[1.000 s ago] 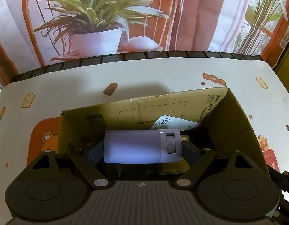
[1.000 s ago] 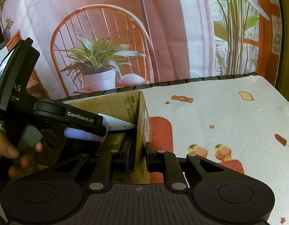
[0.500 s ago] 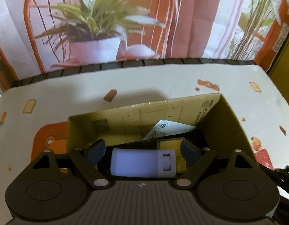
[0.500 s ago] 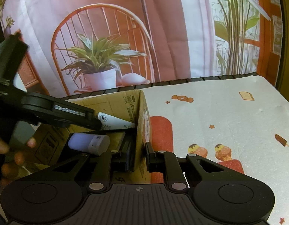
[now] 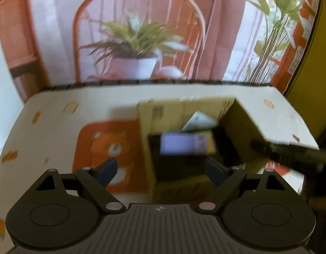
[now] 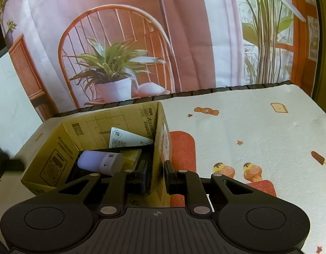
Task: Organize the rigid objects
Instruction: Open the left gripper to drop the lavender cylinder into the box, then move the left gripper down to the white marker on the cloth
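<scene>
Cartoon-print table [image 6: 237, 131]: lilac bottle [image 6: 99, 162] lay in cardboard box [image 6: 65, 139], L claw [image 5: 163, 170] wide open w/ nothing held, R claw [image 6: 157, 174] clamped on box wall; nothing else loose in view.

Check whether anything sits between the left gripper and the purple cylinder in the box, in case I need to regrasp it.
Nothing visible does. The left gripper is open above the cardboard box, and the purple cylinder lies uncovered on top of the items inside. The right gripper only clamps the box's right wall, off to the side.
</scene>
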### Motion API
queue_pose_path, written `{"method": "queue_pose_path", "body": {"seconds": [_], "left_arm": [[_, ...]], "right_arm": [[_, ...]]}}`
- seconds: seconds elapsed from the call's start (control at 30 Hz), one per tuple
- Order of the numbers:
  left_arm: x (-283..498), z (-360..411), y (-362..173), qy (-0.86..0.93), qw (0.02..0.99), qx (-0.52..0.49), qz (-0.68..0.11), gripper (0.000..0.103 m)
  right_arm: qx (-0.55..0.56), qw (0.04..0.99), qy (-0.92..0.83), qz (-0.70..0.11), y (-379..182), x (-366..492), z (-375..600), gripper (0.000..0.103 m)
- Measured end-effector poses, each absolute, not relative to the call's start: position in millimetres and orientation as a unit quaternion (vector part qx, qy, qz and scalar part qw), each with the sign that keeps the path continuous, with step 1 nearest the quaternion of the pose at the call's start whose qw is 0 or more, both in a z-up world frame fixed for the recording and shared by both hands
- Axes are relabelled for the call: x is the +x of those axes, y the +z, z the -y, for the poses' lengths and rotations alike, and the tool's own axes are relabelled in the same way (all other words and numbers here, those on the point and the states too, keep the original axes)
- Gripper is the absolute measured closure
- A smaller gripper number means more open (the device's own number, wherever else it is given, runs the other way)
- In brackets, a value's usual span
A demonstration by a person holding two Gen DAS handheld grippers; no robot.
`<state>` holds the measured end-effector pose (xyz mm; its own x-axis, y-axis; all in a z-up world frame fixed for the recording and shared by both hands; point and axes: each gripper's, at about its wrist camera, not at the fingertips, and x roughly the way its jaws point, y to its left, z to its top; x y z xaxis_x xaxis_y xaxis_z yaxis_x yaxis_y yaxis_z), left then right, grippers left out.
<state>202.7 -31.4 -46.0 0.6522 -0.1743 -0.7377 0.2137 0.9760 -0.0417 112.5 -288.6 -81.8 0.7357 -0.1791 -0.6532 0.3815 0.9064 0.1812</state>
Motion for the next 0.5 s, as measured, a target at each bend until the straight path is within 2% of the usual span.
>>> {"method": "queue_pose_path", "body": {"seconds": [0.37, 0.43, 0.5], "left_arm": [[179, 18, -97, -0.108, 0.874, 0.006, -0.474, 0.016], [183, 22, -101, -0.115, 0.871, 0.006, -0.477, 0.018], [185, 24, -104, -0.117, 0.868, 0.005, -0.483, 0.025]], "right_arm": [[0.150, 0.918, -0.154, -0.333, -82, 114, 288, 0.087], [0.149, 0.918, -0.154, -0.332, -82, 114, 287, 0.087], [0.150, 0.918, -0.154, -0.332, -82, 114, 288, 0.087]]}}
